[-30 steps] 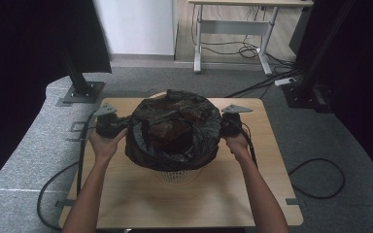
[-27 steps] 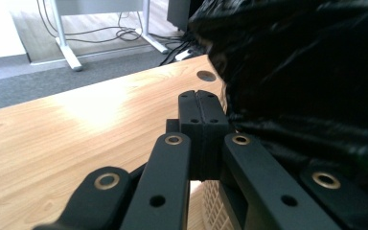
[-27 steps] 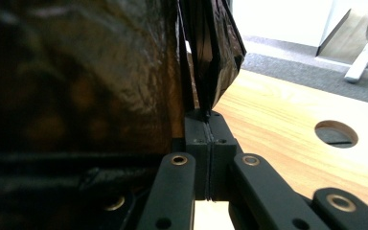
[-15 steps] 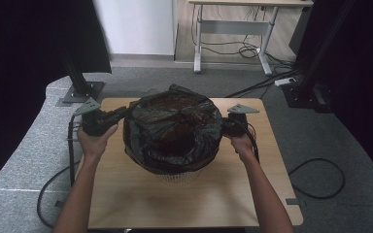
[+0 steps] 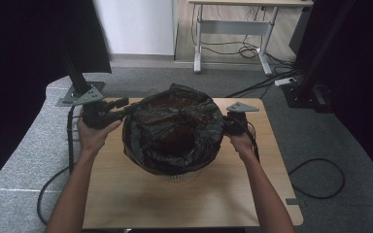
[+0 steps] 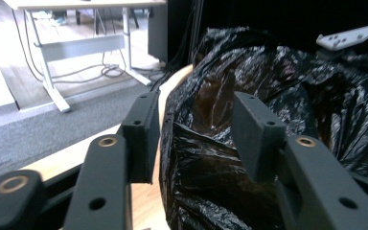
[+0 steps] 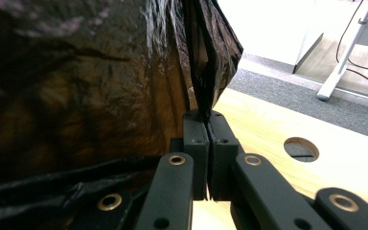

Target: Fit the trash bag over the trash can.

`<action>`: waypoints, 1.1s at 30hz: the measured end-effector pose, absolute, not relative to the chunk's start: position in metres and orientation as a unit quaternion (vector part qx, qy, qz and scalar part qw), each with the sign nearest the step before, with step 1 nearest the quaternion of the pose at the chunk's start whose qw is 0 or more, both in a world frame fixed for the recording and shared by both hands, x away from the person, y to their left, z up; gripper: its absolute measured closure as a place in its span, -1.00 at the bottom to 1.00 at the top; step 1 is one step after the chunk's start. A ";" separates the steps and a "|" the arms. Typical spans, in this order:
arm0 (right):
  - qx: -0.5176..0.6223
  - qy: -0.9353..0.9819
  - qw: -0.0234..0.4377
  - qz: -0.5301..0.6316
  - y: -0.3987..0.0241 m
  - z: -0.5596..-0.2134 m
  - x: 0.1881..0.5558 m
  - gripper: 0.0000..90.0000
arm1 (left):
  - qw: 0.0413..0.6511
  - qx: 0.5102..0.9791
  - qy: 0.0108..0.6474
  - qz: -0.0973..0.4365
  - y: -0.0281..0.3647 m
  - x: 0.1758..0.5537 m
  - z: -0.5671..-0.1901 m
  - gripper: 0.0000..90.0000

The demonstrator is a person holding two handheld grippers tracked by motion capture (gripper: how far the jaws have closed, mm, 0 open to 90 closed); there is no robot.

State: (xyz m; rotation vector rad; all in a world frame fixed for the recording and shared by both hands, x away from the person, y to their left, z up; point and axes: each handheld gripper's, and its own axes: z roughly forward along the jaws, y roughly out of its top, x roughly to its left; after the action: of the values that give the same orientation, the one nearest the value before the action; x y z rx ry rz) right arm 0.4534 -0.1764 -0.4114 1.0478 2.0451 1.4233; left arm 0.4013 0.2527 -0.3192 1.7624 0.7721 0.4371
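Observation:
A black plastic bag [image 5: 175,131] is spread over a white mesh basket [image 5: 177,178] in the middle of the wooden table [image 5: 126,199]. My left gripper [image 5: 122,105] is at the bag's left rim. In the left gripper view its jaws [image 6: 194,124] have just been opening and stand apart; a fold of the bag [image 6: 278,86] lies between them, not pressed. My right gripper [image 5: 226,124] is at the bag's right rim. In the right gripper view it [image 7: 206,122] is shut on a thin pleat of the bag [image 7: 76,86].
The table has a round hole [image 7: 301,149] near the right gripper. Grey carpet [image 5: 24,160] surrounds the table. Black stands [image 5: 80,85] rise at the back left and back right, a white desk frame [image 5: 233,29] is far behind, and cables [image 5: 320,179] trail on the floor.
The left hand has lifted a little and its jaws have opened, letting go of the bag's left rim. The right hand has stayed put, still pinching the bag.

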 end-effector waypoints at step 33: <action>0.382 0.732 0.233 0.514 -0.182 -0.413 0.455 0.97 | 0.505 0.751 0.370 0.208 0.261 0.429 -0.339 1.00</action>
State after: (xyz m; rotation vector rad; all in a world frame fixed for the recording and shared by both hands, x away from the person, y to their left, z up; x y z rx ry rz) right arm 0.4547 -0.1818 -0.4132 1.0494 2.0101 1.4103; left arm 0.4290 0.2615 -0.3385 1.8124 0.8932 0.5011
